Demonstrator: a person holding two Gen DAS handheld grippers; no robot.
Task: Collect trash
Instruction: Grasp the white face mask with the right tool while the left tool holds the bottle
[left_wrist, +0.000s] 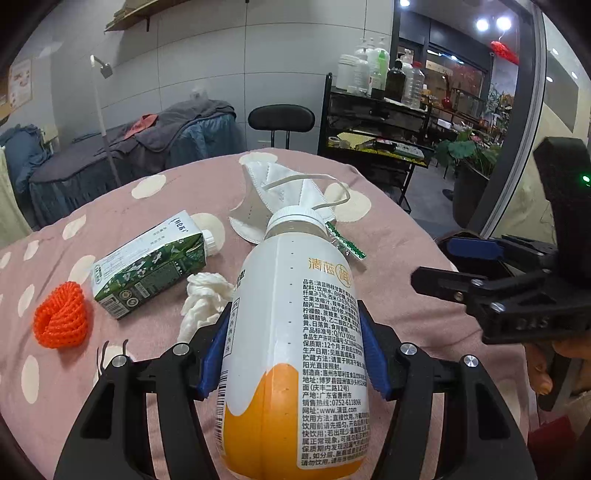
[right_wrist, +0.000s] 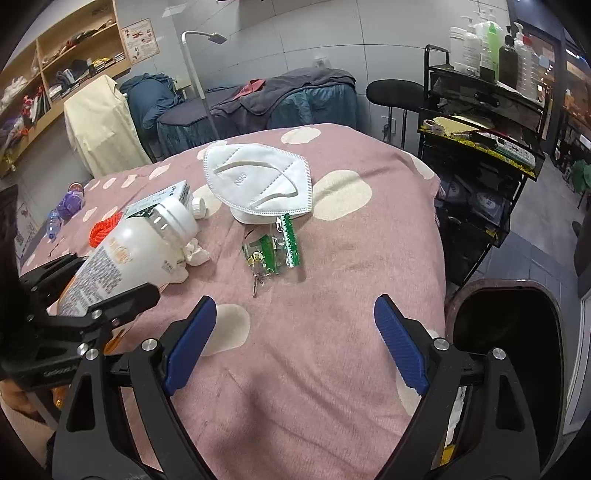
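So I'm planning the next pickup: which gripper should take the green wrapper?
Right. The right gripper is open and empty, facing the green wrapper; the left gripper is clamped on the bottle.

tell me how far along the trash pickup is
Early. In hand: the left gripper is shut on the white and orange bottle, lifted off the bed. The right gripper is open and empty. Left on the pink cover: N95 mask, green wrapper, milk carton, crumpled tissue, orange net. The dark bin shows little inside, so done is hard to judge.

Dim, even indoor light; fisheye-warped edges.
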